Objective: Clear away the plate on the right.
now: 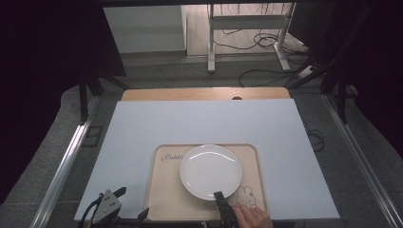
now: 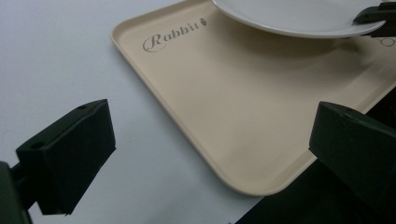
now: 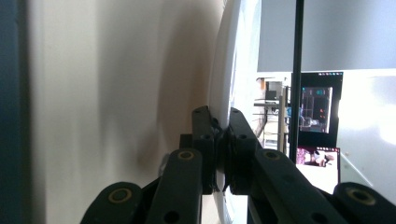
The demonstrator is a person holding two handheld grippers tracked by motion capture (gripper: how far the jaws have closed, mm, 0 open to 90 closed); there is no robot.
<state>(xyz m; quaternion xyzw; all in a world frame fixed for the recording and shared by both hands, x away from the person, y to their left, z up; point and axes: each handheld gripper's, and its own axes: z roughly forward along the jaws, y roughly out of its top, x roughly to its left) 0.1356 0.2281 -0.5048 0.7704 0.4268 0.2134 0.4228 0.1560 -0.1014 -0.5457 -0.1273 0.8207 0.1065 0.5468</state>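
Note:
A white plate [image 1: 210,171] is held over a beige tray [image 1: 166,192] printed with "Rabbit" and a rabbit drawing. My right gripper [image 1: 219,196] is shut on the plate's near rim, with a hand behind it at the bottom edge. In the right gripper view the jaws pinch the plate's rim [image 3: 223,93] edge-on, the gripper [image 3: 220,122] turned on its side. The left gripper view has the plate [image 2: 299,16] raised above the tray [image 2: 243,107], casting a shadow. My left gripper [image 1: 128,204] stands open at the tray's near left corner, its jaws wide apart with nothing between them [image 2: 210,144].
The tray lies on a pale blue board [image 1: 199,123] over a wooden table [image 1: 204,93]. Metal rails [image 1: 62,166] run along both sides. A desk frame and cables [image 1: 247,38] stand on the floor beyond. A lit screen [image 3: 317,109] shows in the right gripper view.

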